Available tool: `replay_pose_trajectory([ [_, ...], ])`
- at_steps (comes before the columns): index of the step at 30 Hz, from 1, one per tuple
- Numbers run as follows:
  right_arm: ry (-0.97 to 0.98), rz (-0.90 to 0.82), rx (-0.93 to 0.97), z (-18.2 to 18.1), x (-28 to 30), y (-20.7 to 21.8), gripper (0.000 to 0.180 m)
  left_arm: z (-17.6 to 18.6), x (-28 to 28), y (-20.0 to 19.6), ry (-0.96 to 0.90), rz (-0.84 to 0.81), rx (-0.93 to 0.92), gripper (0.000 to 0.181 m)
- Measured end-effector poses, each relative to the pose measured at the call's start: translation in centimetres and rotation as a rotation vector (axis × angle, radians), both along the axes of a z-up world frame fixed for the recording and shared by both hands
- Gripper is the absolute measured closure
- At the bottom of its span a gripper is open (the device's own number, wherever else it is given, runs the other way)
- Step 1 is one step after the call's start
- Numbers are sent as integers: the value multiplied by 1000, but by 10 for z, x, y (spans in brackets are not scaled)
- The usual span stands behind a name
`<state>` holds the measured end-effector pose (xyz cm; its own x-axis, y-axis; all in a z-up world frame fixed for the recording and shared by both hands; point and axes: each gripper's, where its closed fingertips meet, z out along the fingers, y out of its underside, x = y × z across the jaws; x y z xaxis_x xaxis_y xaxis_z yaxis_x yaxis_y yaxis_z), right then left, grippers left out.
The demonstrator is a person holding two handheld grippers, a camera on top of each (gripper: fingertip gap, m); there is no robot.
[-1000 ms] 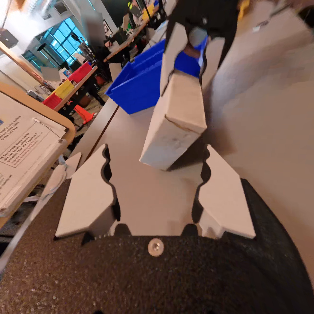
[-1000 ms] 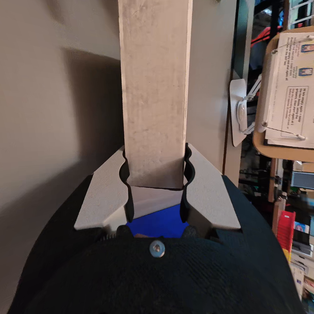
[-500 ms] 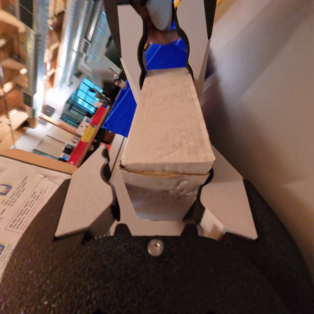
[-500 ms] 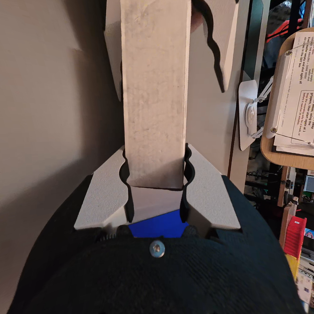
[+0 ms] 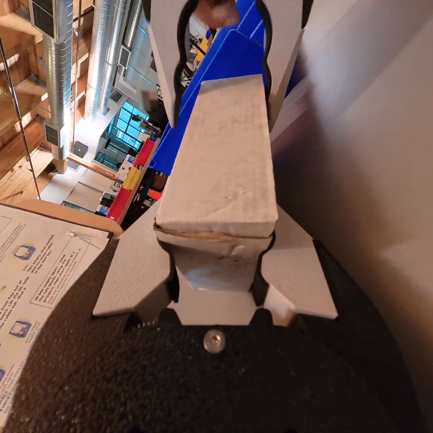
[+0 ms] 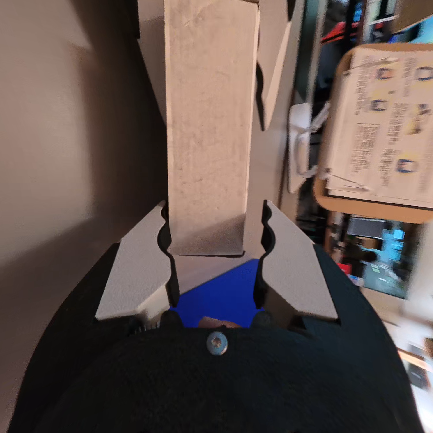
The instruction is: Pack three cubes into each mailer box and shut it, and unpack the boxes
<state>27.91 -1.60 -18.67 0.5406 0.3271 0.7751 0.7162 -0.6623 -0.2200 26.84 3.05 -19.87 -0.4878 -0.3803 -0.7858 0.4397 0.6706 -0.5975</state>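
Observation:
A shut white mailer box hangs in the air between my two grippers, above the grey table. My left gripper is shut on the box's near end, just below the lid seam. In the left wrist view, my right gripper is at the box's far end with its jaws spread wider than the box. In the right wrist view, my right gripper is open around the box, with a gap on the right side. The left gripper's fingers show at the far end. No cubes are visible.
A blue bin stands on the table behind the box and shows under the right gripper. A clipboard with an instruction sheet stands beside the table edge, also in the right wrist view. Shelves and room clutter lie beyond.
My left gripper moved up to the box's free end and shut on it. My right gripper, which was shut on the other end, has opened.

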Motion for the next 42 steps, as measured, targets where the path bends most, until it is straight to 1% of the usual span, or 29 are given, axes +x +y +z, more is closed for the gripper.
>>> replay_pose_trajectory([
  [3, -181, 9, 88, 19, -9, -1, 101, 0, 1, 2, 24, 5, -12, 106],
  [7, -273, 41, 223, 34, -29, 2, 101, 2, 5, 3, 58, 18, -35, 106],
  [9, -313, 47, 248, 36, -32, 6, 103, 2, 7, 4, 70, 35, -44, 107],
  [12, -360, 69, 216, 29, -35, 14, 102, 1, 7, 5, 80, 36, -46, 107],
  [15, -397, 66, 217, 25, -32, 22, 108, 2, 7, 6, 93, 27, -65, 107],
  [18, -477, 70, 177, 24, -30, 27, 120, 2, 8, 6, 101, 40, -72, 107],
  [21, -527, 78, 135, 24, -31, 29, 119, 2, 8, 6, 88, 51, -64, 107],
  [22, -532, 80, 133, 23, -31, 29, 121, 2, 8, 7, 87, 52, -65, 107],
  [24, -527, 88, 115, 18, -33, 27, 134, 2, 8, 7, 92, 52, -72, 107],
  [25, -529, 88, 114, 19, -34, 26, 136, 2, 8, 8, 96, 54, -73, 107],
  [26, -531, 83, 115, 21, -34, 26, 135, 2, 8, 8, 97, 56, -72, 107],
  [30, -525, 71, 126, 28, -34, 25, 117, 1, 7, 7, 82, 63, -44, 107],
  [34, -544, 54, 163, 33, -33, 25, 118, 2, 9, 9, 100, 70, -78, 107],
  [38, -543, 24, 211, 41, -32, 24, 109, 2, 9, 10, 101, 79, -80, 107],
  [42, -559, 15, 253, 42, -33, 21, 111, 2, 10, 10, 102, 81, -78, 107],
])
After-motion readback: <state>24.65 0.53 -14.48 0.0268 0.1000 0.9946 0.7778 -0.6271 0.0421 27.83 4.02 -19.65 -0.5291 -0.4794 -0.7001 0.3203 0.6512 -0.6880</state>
